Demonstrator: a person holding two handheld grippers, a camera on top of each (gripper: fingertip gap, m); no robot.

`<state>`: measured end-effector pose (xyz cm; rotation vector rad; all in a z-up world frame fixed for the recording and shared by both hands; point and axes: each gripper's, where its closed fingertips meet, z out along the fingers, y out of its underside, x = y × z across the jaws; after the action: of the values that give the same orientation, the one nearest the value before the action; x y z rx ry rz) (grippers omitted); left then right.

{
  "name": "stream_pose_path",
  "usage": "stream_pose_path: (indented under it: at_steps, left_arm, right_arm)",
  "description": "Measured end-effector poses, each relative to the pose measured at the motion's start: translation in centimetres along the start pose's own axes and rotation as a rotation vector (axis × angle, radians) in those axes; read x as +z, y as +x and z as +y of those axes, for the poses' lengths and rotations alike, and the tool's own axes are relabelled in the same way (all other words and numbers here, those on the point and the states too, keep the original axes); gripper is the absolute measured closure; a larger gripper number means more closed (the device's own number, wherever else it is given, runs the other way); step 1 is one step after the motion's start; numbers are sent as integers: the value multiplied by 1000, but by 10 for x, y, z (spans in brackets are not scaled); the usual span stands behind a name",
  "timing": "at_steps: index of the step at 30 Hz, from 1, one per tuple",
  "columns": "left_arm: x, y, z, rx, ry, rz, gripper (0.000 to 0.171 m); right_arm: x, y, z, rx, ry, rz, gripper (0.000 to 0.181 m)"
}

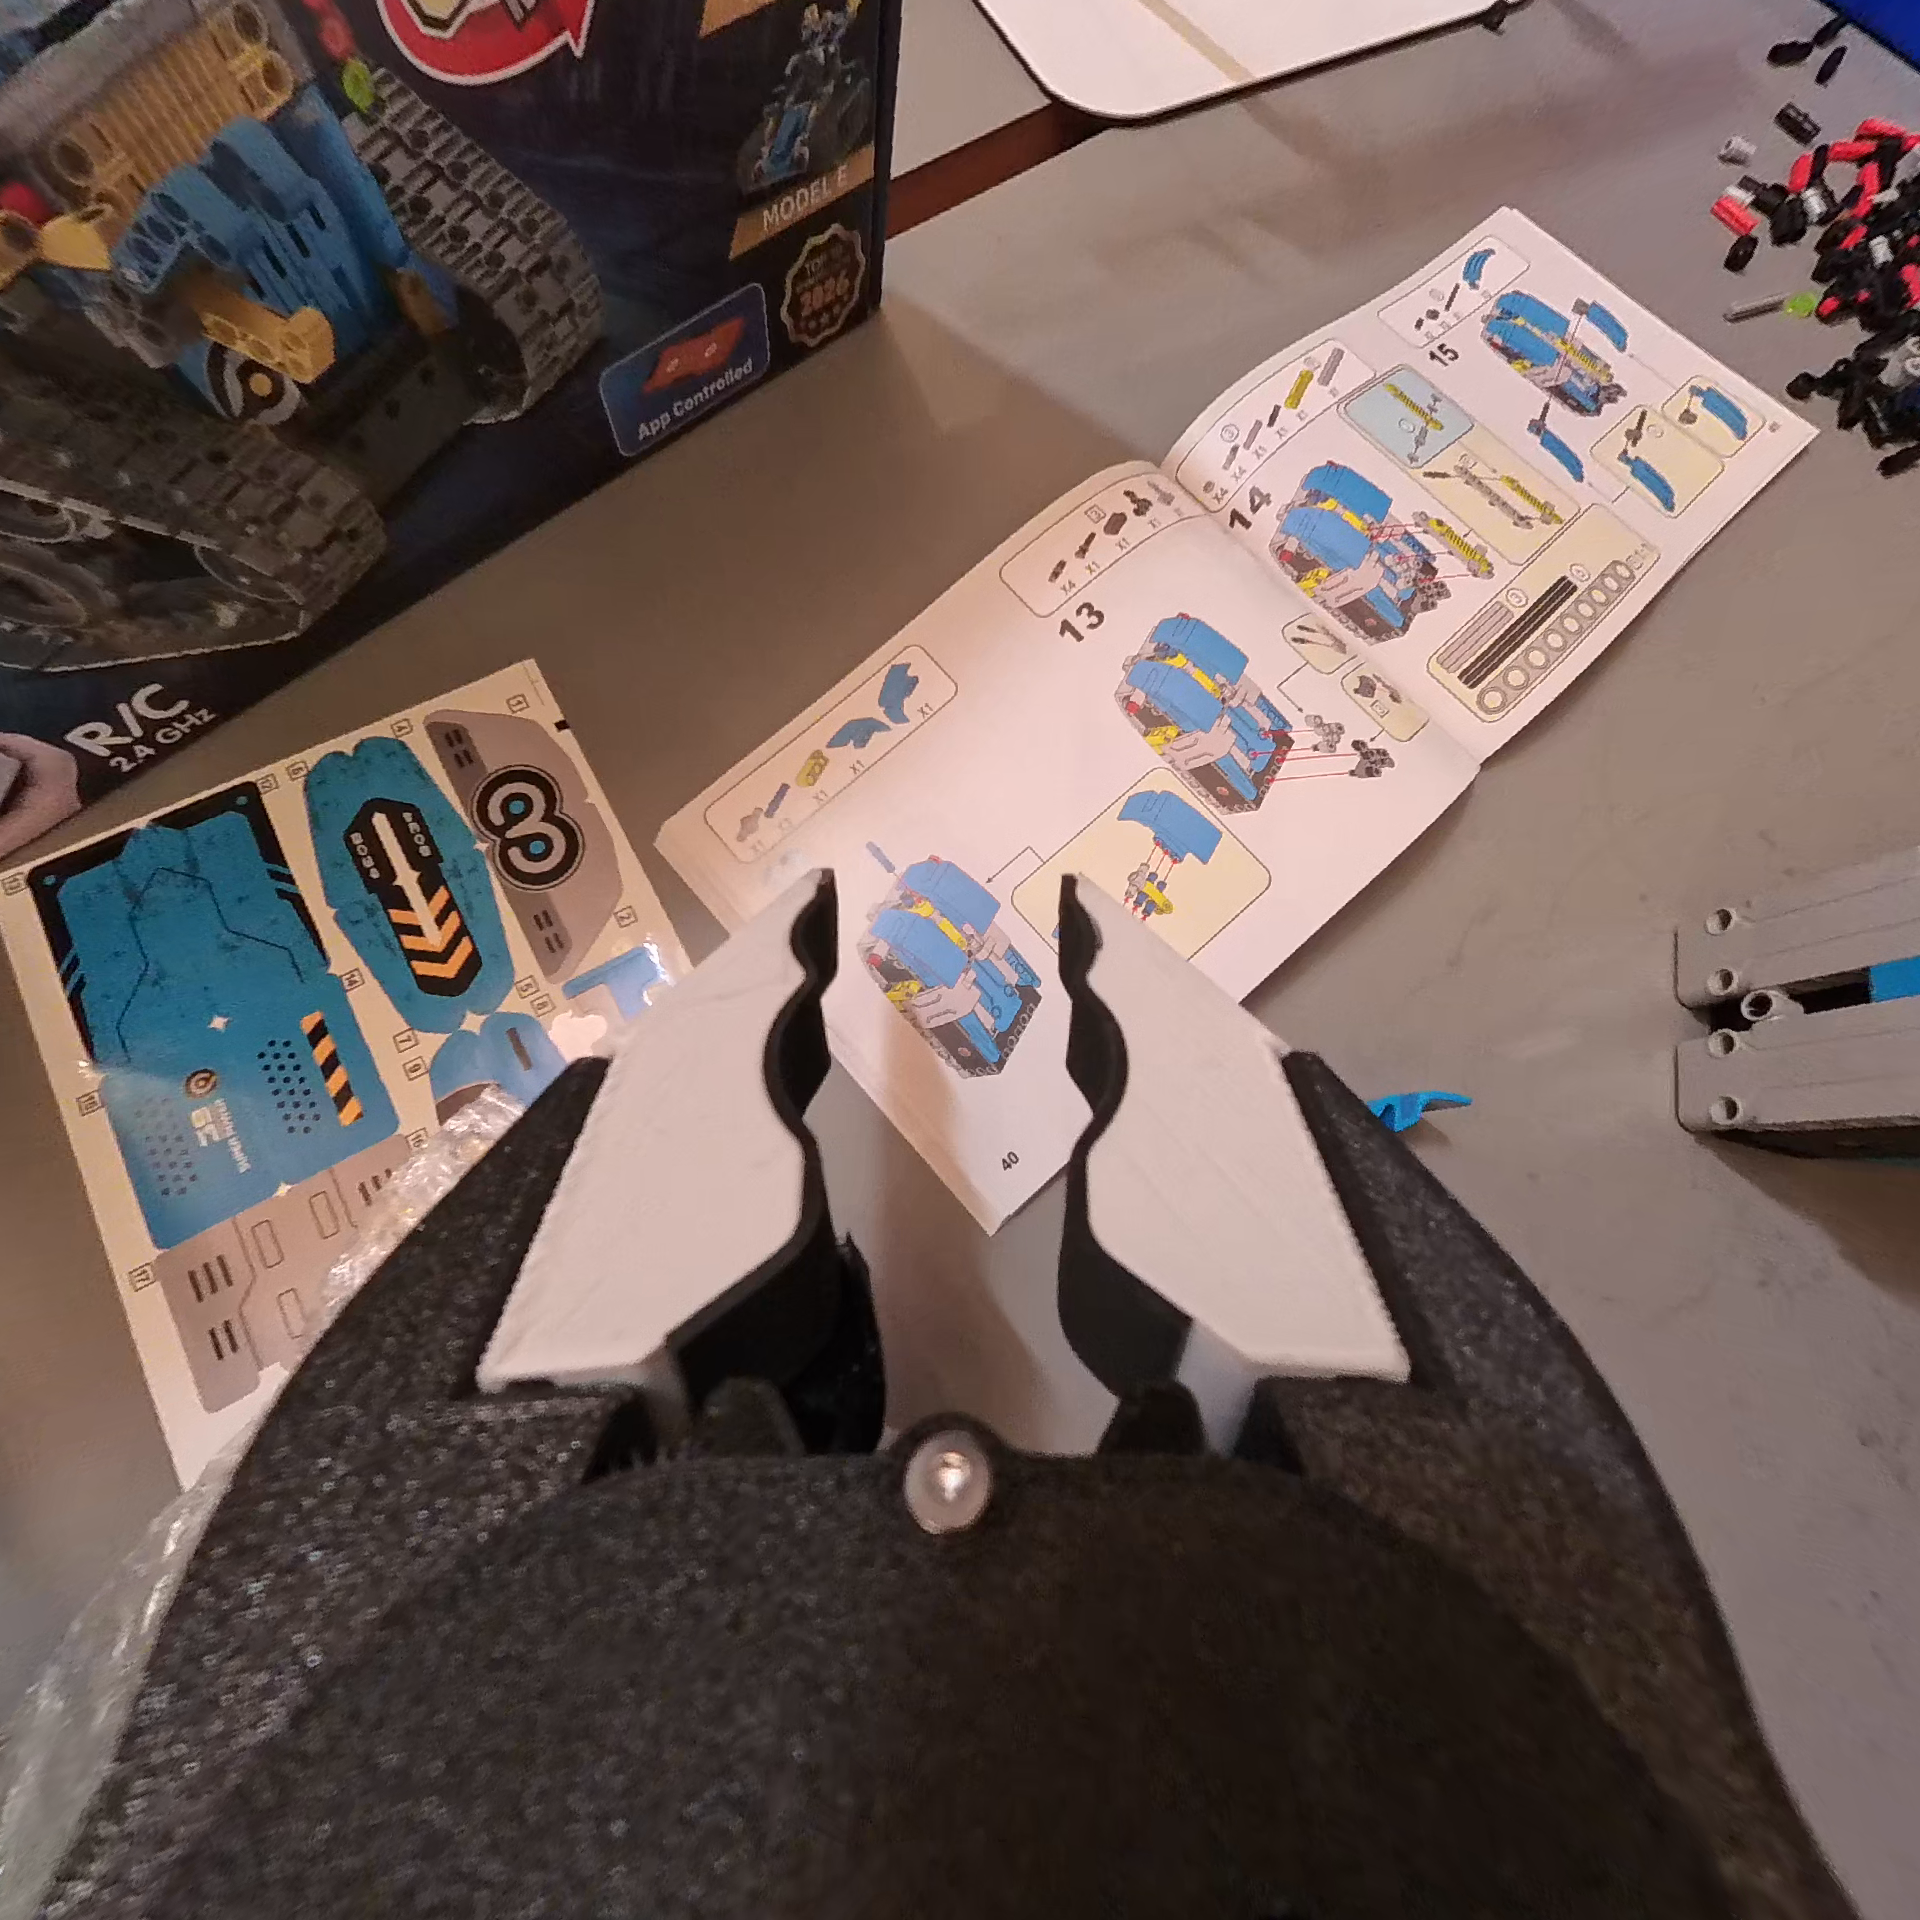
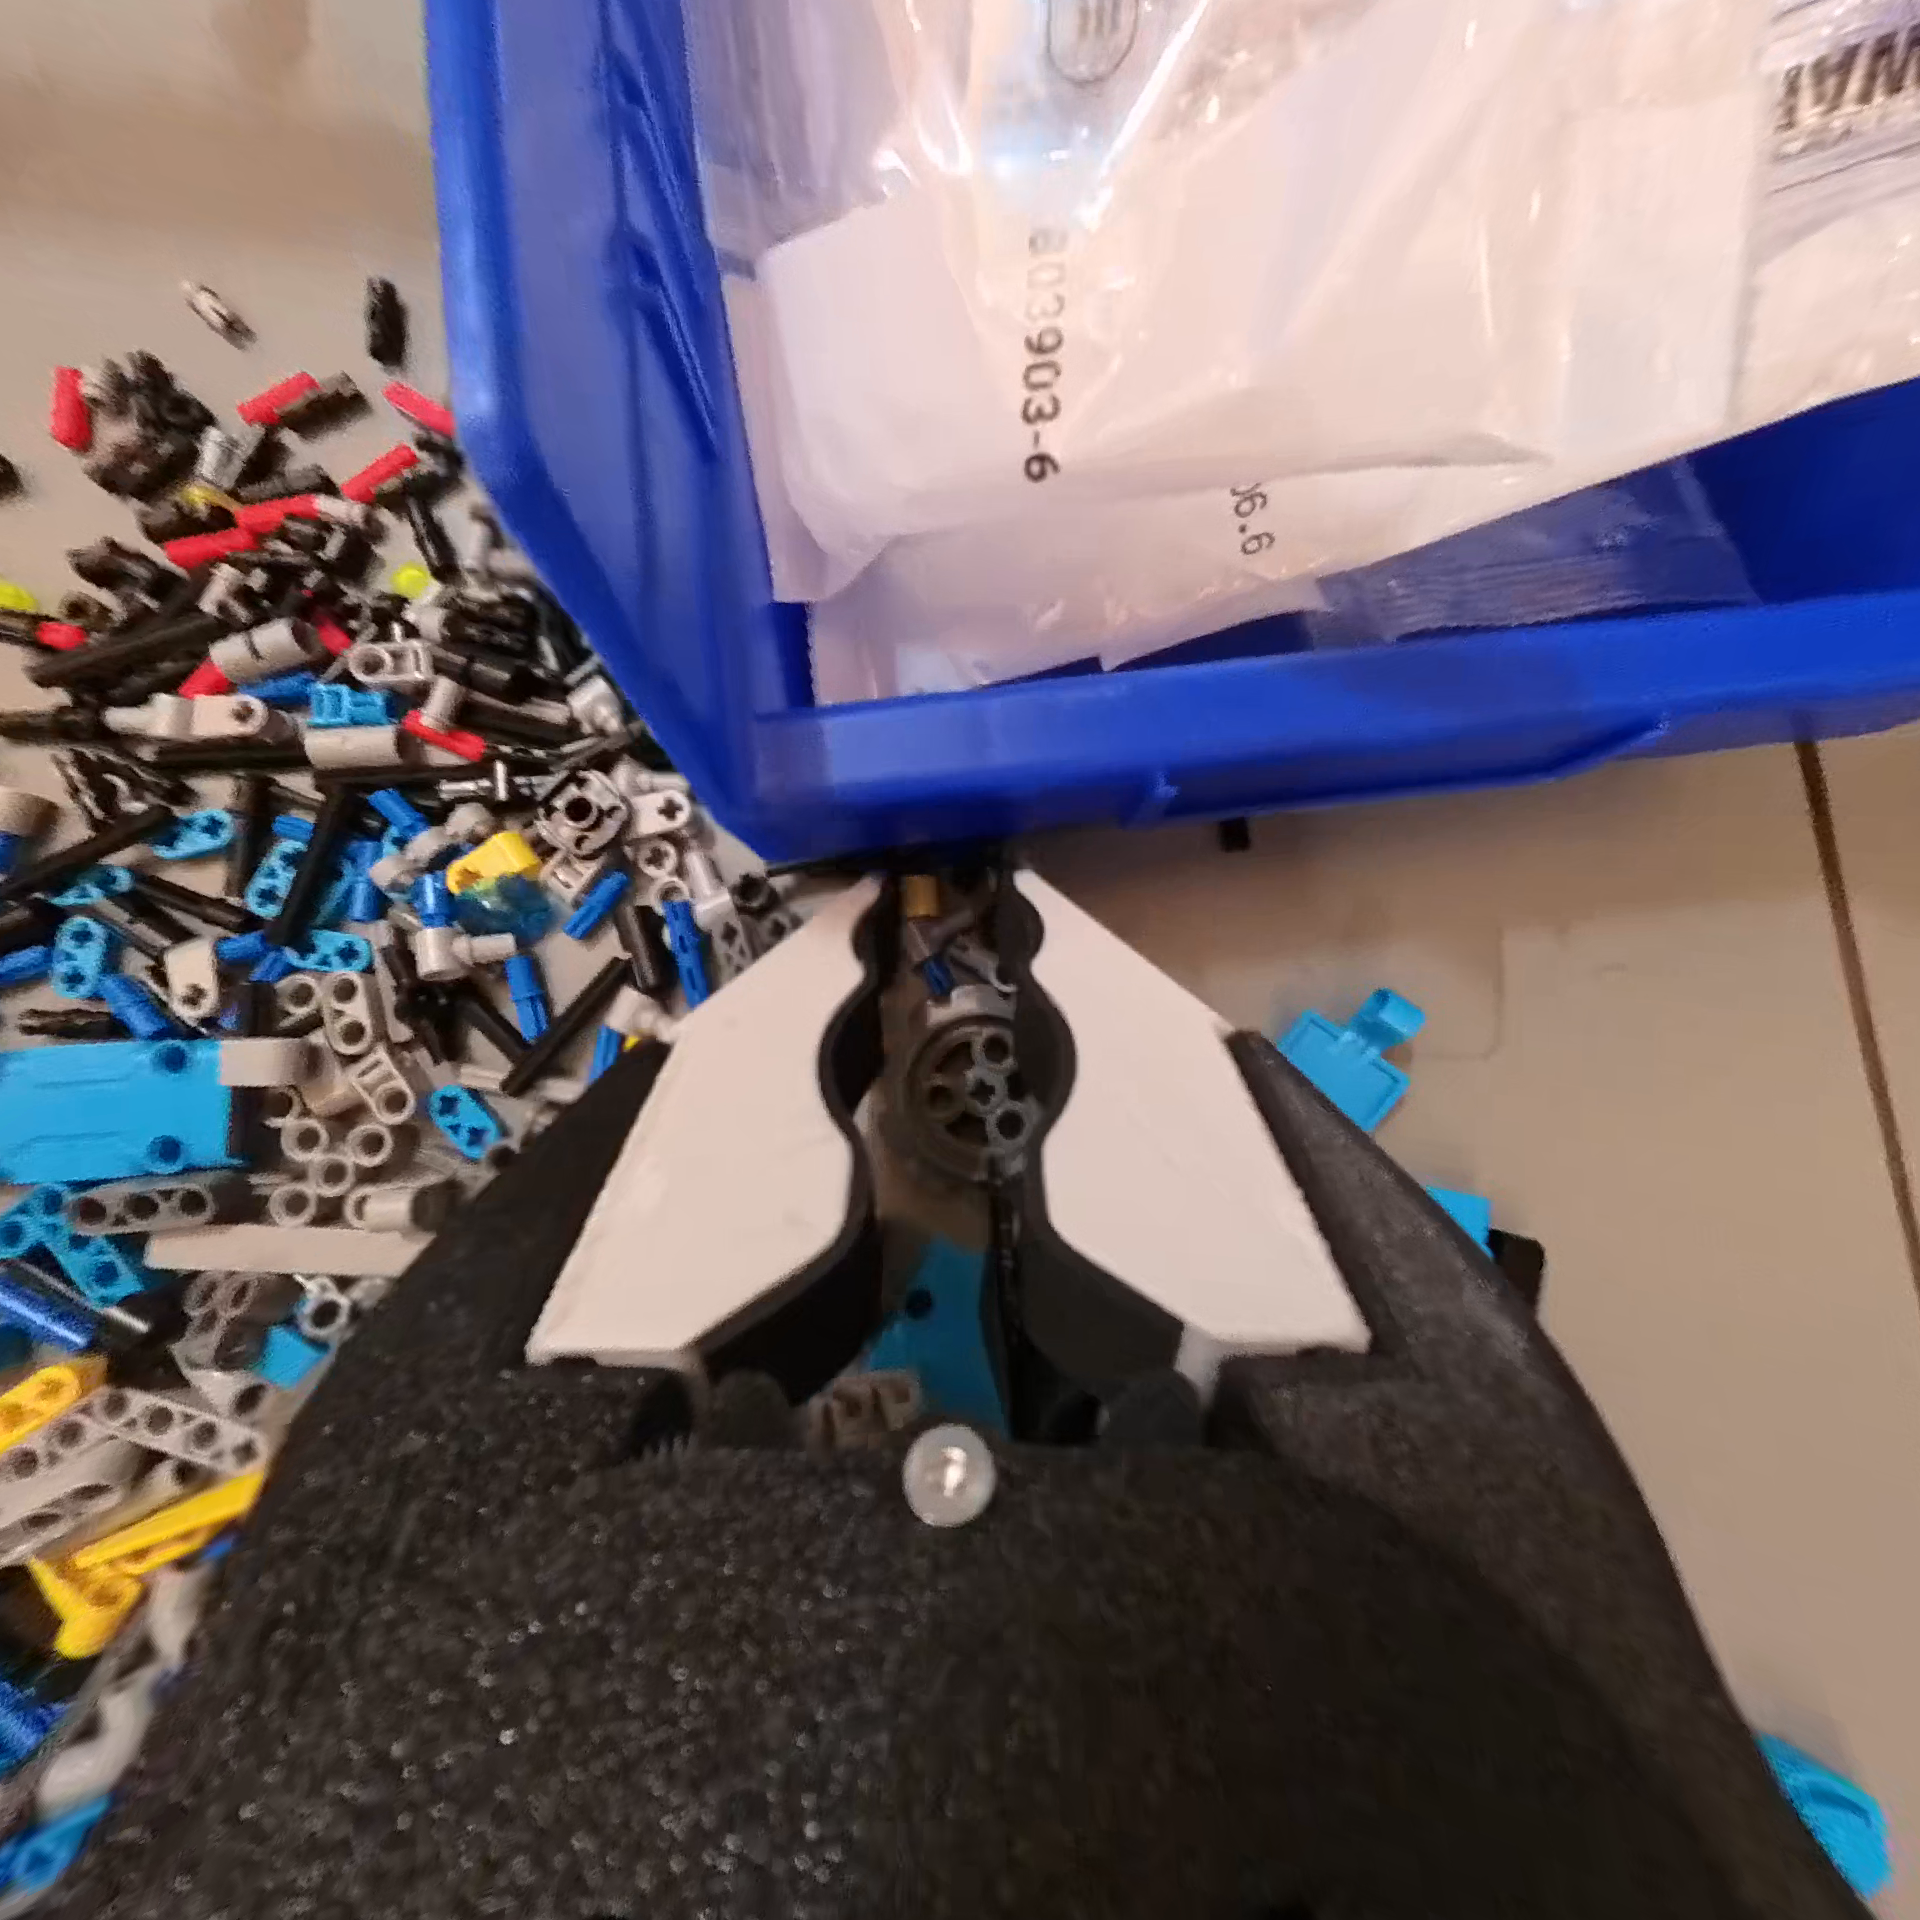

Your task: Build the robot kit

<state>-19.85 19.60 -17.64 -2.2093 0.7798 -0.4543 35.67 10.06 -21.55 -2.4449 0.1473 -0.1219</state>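
Observation:
My left gripper (image 1: 948, 883) is open and empty, hovering over the lower page of an open instruction booklet (image 1: 1195, 665) on the grey table. A sticker sheet (image 1: 260, 987) lies just left of it. My right gripper (image 2: 948, 883) is closed narrowly on a small dark grey round hub part (image 2: 961, 1091) with blue pins and a gold bit attached above it. Its tips are against the lower rim of a blue plastic bin (image 2: 1247, 748). A large pile of small building pieces (image 2: 312, 831) lies to its left.
A toy box (image 1: 416, 312) stands at the far left. A grey beam assembly (image 1: 1808, 1029) sits at the right, a small blue piece (image 1: 1418, 1103) near it, loose pieces (image 1: 1849, 239) far right. The bin holds plastic bags (image 2: 1299, 312). A light-blue panel (image 2: 1351, 1049) lies right of my right gripper. The gap from one gripper's tips to the other's is roughly 55 cm.

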Motion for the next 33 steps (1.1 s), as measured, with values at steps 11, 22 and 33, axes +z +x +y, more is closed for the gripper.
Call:
stream_pose_path:
  at_steps: [11, 22, 33]
  left_arm:
    - [-3, 5, -2, 7, 9, 9, 129]
    - [-8, 13, -6, 12, 25, 26, 129]
    - [-29, 27, -23, 41, 83, 36, 129]
  right_arm:
    - [-19, -21, 4, 29, -12, -149, 162]
    - [-2, -10, -3, -10, 30, -61, 148]
    - [-35, -6, -4, 16, 51, -99, 138]
